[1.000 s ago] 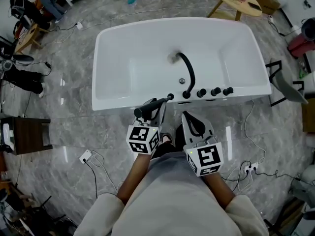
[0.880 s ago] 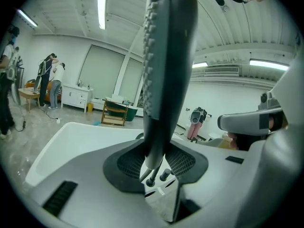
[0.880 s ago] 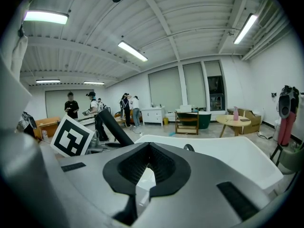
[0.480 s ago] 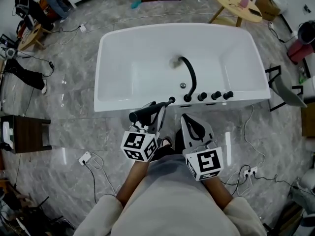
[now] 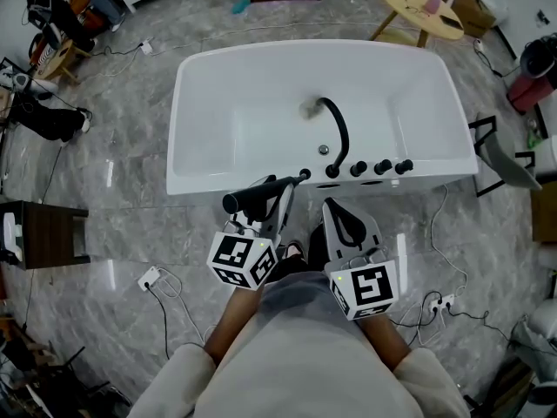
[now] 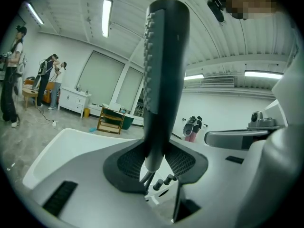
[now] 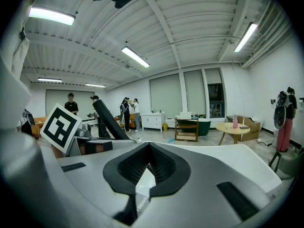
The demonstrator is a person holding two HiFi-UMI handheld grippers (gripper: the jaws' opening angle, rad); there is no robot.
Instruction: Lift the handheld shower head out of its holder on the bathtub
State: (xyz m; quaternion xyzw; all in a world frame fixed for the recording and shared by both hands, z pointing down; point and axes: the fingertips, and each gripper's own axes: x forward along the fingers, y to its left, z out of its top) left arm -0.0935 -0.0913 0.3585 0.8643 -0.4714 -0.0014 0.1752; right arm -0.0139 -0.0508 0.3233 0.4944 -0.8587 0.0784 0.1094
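Observation:
The black handheld shower head (image 5: 257, 194) lies slanted over the near rim of the white bathtub (image 5: 200, 181). Its thin end points at the rim beside the black spout (image 5: 335, 133); I cannot tell whether it is clear of the holder. My left gripper (image 5: 280, 190) is shut on its handle. In the left gripper view the shower head (image 6: 164, 70) stands tall between the pads of the left gripper (image 6: 156, 163). My right gripper (image 5: 335, 209) hovers beside it to the right, shut on nothing. The right gripper (image 7: 145, 175) shows its pads meeting.
Three black knobs (image 5: 381, 167) sit on the rim right of the spout. A round wooden table (image 5: 418, 0) stands beyond the tub, a dark side table (image 5: 48, 233) at the left, a grey chair (image 5: 500, 151) at the right. Cables (image 5: 161, 281) trail over the marble floor.
My left gripper has risen with the shower head, whose wide end now sits higher and further left. The right gripper has lifted slightly beside it.

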